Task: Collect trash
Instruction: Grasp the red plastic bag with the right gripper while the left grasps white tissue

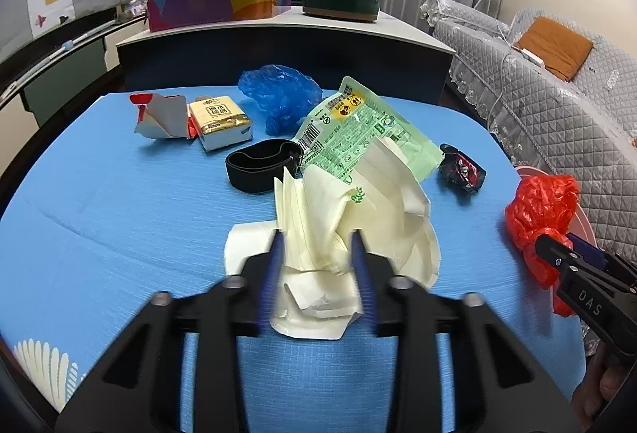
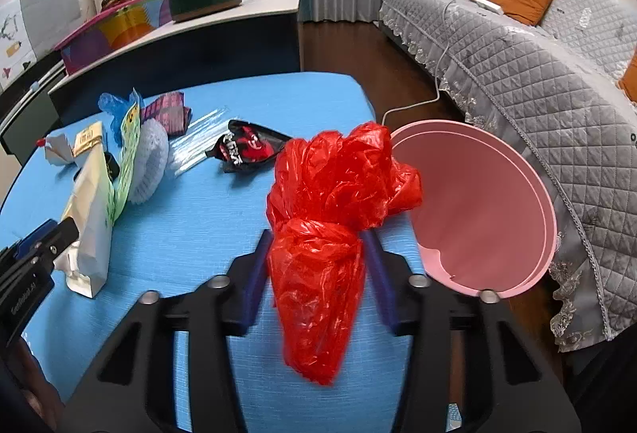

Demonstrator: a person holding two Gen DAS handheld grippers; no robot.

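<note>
Your left gripper [image 1: 318, 234] straddles the crumpled cream paper wrapper [image 1: 350, 218] near the front of the blue table [image 1: 119, 214]. Its jaws are drawn in close on both sides of the folds, and the blue pads look to be touching the paper, so you seem to have a pinch on it. The wrapper lies partly over the green printed packet [image 1: 358, 122], so a lift may drag that packet along.

Your right gripper [image 2: 318, 238] stands around the knotted neck of the red plastic bag [image 2: 334, 202]. The jaws sit against the narrow waist under the knot, a sensible place to take it: the knot should keep the film from slipping through, and the loose body hangs below. The bag is at the right edge of the table, just beside the pink bin [image 2: 497, 202], which stands off the table's right side with its mouth tipped toward you. I judge that to be where the trash goes, a short carry for the right hand.

Still on the table further away lie a blue plastic bag [image 1: 282, 94], a torn red and white carton [image 1: 163, 114], a black and red snack wrapper [image 2: 247, 150], a tissue pack [image 1: 221, 122] and a black band [image 1: 258, 162]. The last two may not be trash.
</note>
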